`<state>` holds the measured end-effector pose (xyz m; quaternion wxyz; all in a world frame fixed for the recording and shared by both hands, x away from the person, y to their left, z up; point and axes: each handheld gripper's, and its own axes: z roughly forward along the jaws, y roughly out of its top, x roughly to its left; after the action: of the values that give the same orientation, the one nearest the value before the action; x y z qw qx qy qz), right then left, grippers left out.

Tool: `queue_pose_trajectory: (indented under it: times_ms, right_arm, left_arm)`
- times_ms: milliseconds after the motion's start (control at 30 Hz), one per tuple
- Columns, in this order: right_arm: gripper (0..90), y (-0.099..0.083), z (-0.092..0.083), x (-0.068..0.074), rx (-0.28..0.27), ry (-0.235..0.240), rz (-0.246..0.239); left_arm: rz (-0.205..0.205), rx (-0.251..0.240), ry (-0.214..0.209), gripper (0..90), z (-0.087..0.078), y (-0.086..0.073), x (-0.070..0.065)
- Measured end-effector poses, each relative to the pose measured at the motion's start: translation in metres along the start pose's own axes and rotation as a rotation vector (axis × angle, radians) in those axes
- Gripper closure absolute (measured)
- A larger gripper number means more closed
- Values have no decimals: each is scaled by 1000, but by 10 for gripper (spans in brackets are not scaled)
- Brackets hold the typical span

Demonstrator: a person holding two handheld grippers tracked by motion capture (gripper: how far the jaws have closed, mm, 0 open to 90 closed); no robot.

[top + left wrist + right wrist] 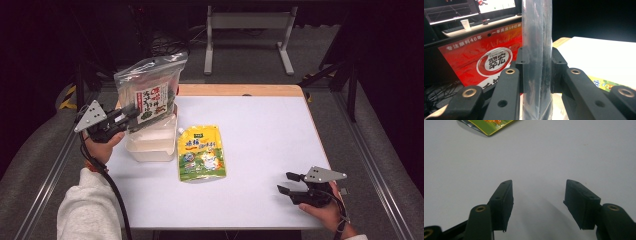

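A clear bag (149, 92) with a red-and-white label and dark contents hangs upright over a white plastic tub (150, 142) at the table's left. My left gripper (131, 114) is shut on the bag's lower edge; in the left gripper view the bag (537, 50) runs straight up between the pads of that gripper (537, 65). A yellow-green spouted pouch (201, 152) lies flat on the white table just right of the tub. My right gripper (287, 182) rests low near the front right, open, with bare table between the jaws (537, 195). A corner of the pouch (491, 125) lies ahead of it.
The white tabletop (260, 130) has a wooden strip (240, 90) along its far edge. A white metal stand (247, 30) is on the floor behind the table. A red banner (486, 52) and a desk with monitors lie beyond the left gripper.
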<state>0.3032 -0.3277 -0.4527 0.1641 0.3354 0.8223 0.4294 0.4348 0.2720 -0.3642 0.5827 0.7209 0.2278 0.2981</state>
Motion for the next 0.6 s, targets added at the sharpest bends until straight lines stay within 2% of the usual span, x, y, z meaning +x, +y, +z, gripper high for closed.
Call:
queue_pose_trajectory:
  times_ms: [133, 200, 300, 367, 467, 567, 600]
  right_arm:
    - [398, 0, 1, 1, 4, 1, -4]
    - [398, 0, 2, 1, 6, 7, -6]
    - [398, 0, 2, 2, 6, 11, -9]
    - [397, 0, 2, 2, 7, 7, -12]
    - [393, 0, 2, 2, 3, 9, -9]
    - [392, 1, 1, 2, 1, 12, -11]
    - [392, 1, 1, 2, -1, 13, -11]
  left_arm:
    - [-19, 7, 4, 743, 8, -11, -1]
    - [-41, 2, 6, 743, 9, -15, 1]
    - [-42, 44, 1, 739, 11, -23, 1]
    - [-27, 71, 5, 737, 16, -27, -2]
    - [-22, 72, -1, 737, 18, -26, -4]
    - [-40, 64, 1, 737, 17, -29, -2]
    - [-58, 66, 0, 737, 14, -32, 0]
